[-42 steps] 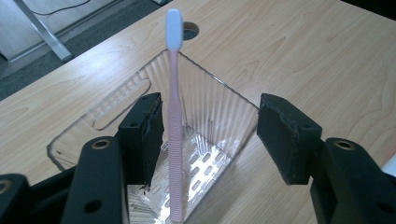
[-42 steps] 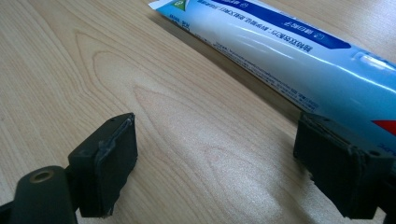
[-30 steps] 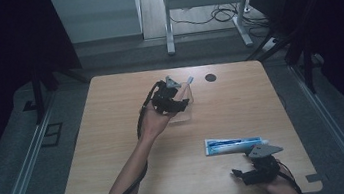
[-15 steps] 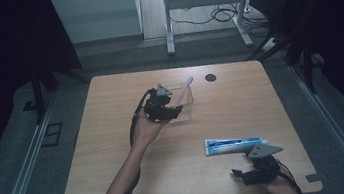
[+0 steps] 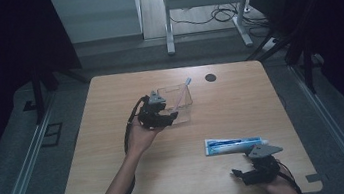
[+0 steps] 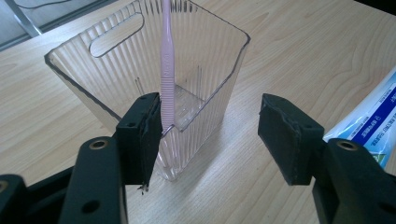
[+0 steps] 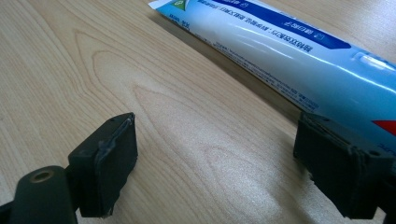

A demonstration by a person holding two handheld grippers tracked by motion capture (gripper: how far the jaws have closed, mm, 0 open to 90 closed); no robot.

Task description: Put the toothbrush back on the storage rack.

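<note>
Holder (image 5: 177,102): clear ribbed box, centre of high view, mouth tilted toward the upper frame.
Toothbrush (image 6: 166,70): pink, long axis upright, leaning in holder.
Left gripper (image 5: 160,116): released, jaws wide, beside holder; forearm rises from bottom edge.
Right gripper (image 5: 250,171): released, lower right, near toothpaste (image 5: 234,144).

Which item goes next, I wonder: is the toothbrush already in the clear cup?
Yes, the toothbrush stands inside the clear cup.

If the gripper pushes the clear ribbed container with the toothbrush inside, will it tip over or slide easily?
The clear container looks thin-walled and tall, so it is probably light and may slide on the smooth wooden table. The pink toothbrush leans inside it and rises past its rim, so a high push might tip it. Its ribbed walls may offer the pads some grip.
</note>
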